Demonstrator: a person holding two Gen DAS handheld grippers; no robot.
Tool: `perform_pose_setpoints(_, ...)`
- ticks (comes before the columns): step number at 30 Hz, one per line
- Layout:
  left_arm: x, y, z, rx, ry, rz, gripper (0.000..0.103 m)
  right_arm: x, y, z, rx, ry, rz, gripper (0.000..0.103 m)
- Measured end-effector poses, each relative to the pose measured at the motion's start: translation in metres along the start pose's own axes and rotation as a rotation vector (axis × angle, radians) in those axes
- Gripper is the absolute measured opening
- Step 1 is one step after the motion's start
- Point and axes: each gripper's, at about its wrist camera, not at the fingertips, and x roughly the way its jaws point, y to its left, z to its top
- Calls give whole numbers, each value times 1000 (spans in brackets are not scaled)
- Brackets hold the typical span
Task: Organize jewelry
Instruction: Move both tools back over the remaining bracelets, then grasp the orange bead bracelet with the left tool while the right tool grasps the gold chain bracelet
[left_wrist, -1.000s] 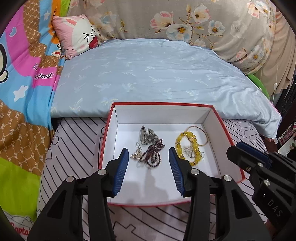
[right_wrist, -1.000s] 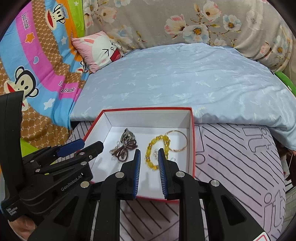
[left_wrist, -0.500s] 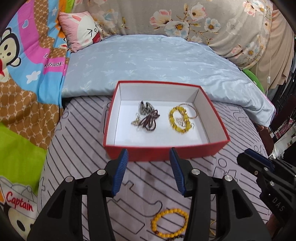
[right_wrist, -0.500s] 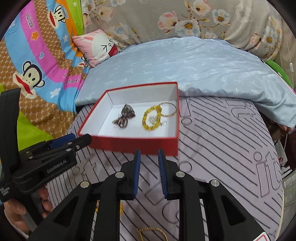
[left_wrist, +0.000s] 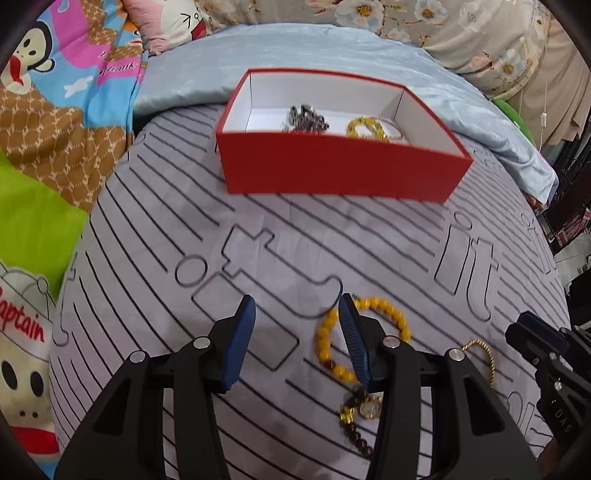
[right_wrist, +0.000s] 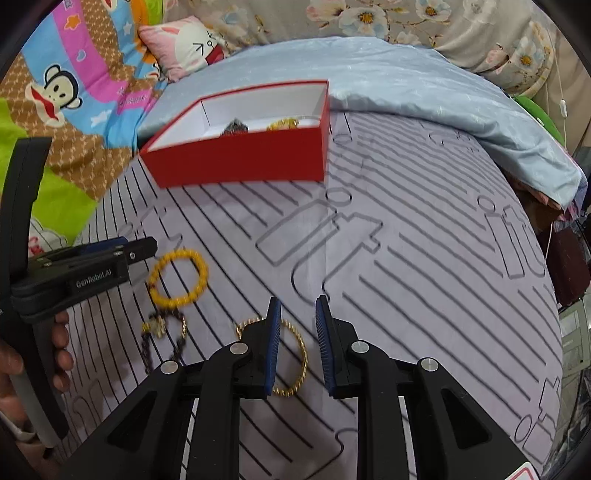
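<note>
Left wrist view shows the red box (left_wrist: 343, 173) already holding a dark tangled piece (left_wrist: 306, 118) and a yellow bead bracelet (left_wrist: 365, 127), so part of the sorting looks done. Left on the striped sheet (left_wrist: 258, 236) are a yellow bead bracelet (left_wrist: 360, 336), a dark beaded string with a charm (left_wrist: 356, 413) and a thin gold chain bracelet (right_wrist: 291, 354) — three pieces at least. The left gripper (left_wrist: 297, 345) and the right gripper (right_wrist: 297, 345) both hang just above these, fingers apart and holding nothing — the right's gap narrower.
</note>
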Motion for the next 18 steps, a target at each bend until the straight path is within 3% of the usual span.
perform_pose_setpoints(7, 9, -7, -15, 6, 23, -8, 45, 14, 0, -19, 8, 40, -8, 20)
perform_pose_setpoints(18, 13, -17, -19, 45, -16, 25, 43, 20, 1, -22, 3, 36, -10, 18)
